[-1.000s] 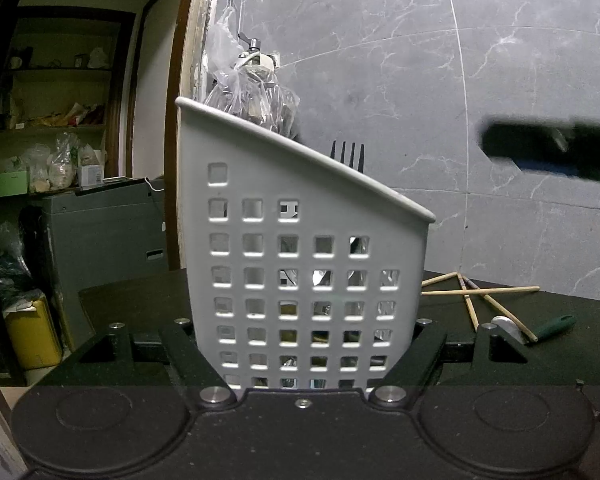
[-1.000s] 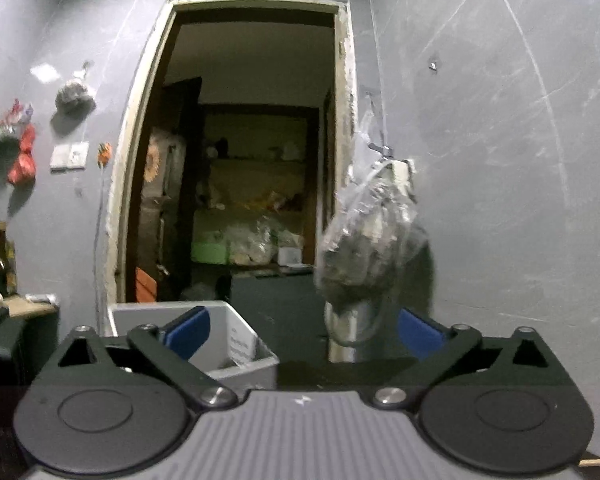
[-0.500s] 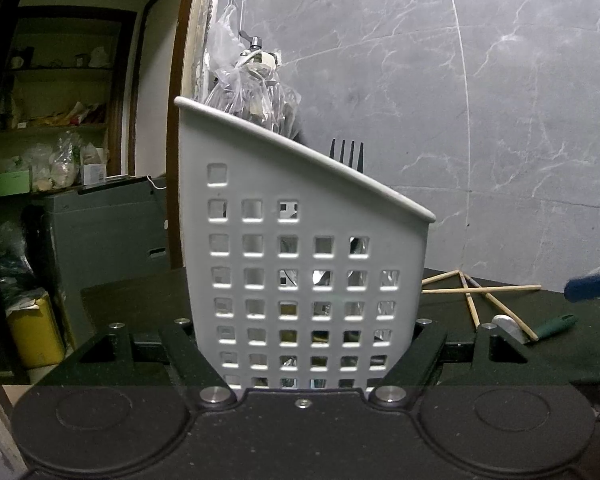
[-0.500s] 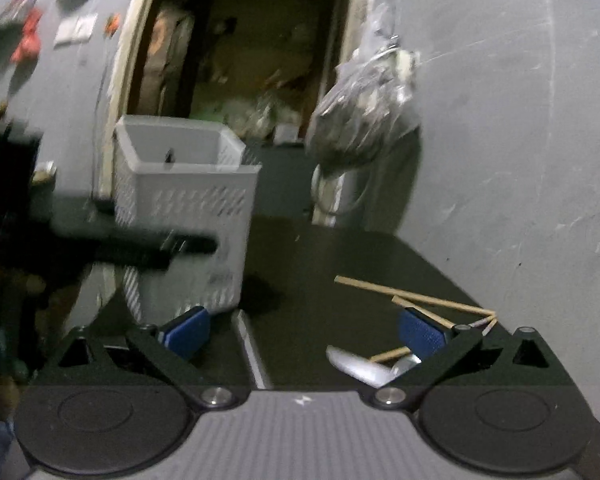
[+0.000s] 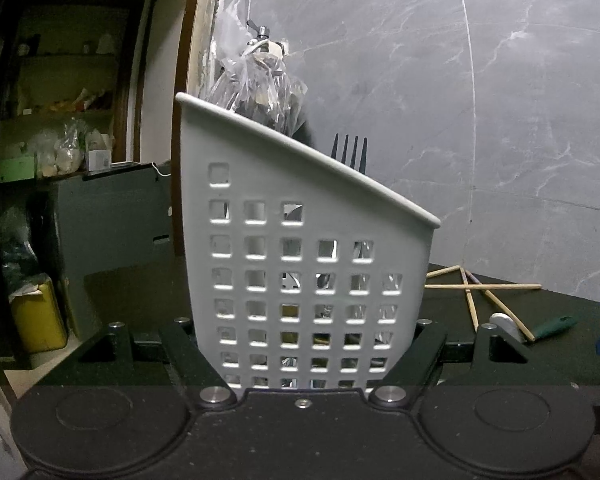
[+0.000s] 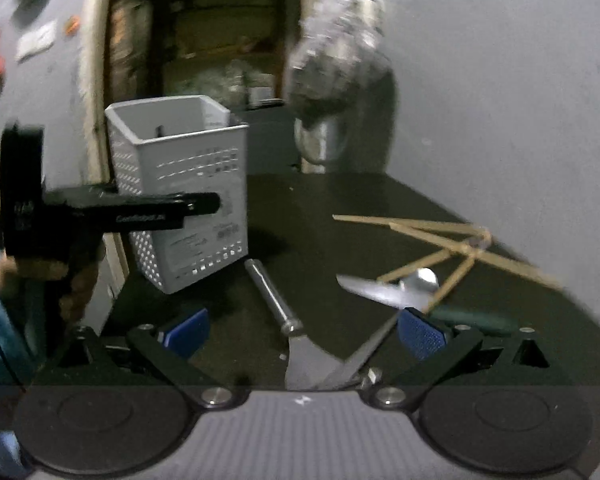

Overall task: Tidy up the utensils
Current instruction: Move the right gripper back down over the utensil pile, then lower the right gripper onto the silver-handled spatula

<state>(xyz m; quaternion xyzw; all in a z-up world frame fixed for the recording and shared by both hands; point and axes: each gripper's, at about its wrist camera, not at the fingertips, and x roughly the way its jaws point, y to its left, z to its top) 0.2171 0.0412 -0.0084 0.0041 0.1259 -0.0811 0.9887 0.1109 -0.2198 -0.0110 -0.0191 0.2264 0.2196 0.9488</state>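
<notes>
Left tool point(image 5: 306, 354) pinches the white perforated plastic utensil basket point(image 5: 300, 248) on the dark table point(image 6: 340, 208); right tool point(image 6: 302, 332), spread, hovers over a steel-handled spatula point(image 6: 276, 300) near wooden chopsticks point(image 6: 440, 240).

matt white perforated plastic caddy point(image 5: 308, 264), pale wooden chopsticks point(image 6: 440, 240), shiny metal spatula point(image 6: 284, 312), matt dark tabletop point(image 6: 340, 208)

A: What is in the background?

B: A grey marbled wall point(image 5: 480, 120), and a clear plastic bag point(image 5: 256, 84) hanging from a hook beside a wooden door frame point(image 5: 198, 40).

A: And through the doorway?

B: A dim room with cluttered shelves point(image 5: 60, 104), a grey cabinet point(image 5: 108, 220) and a yellow container point(image 5: 38, 316) on the floor.
</notes>
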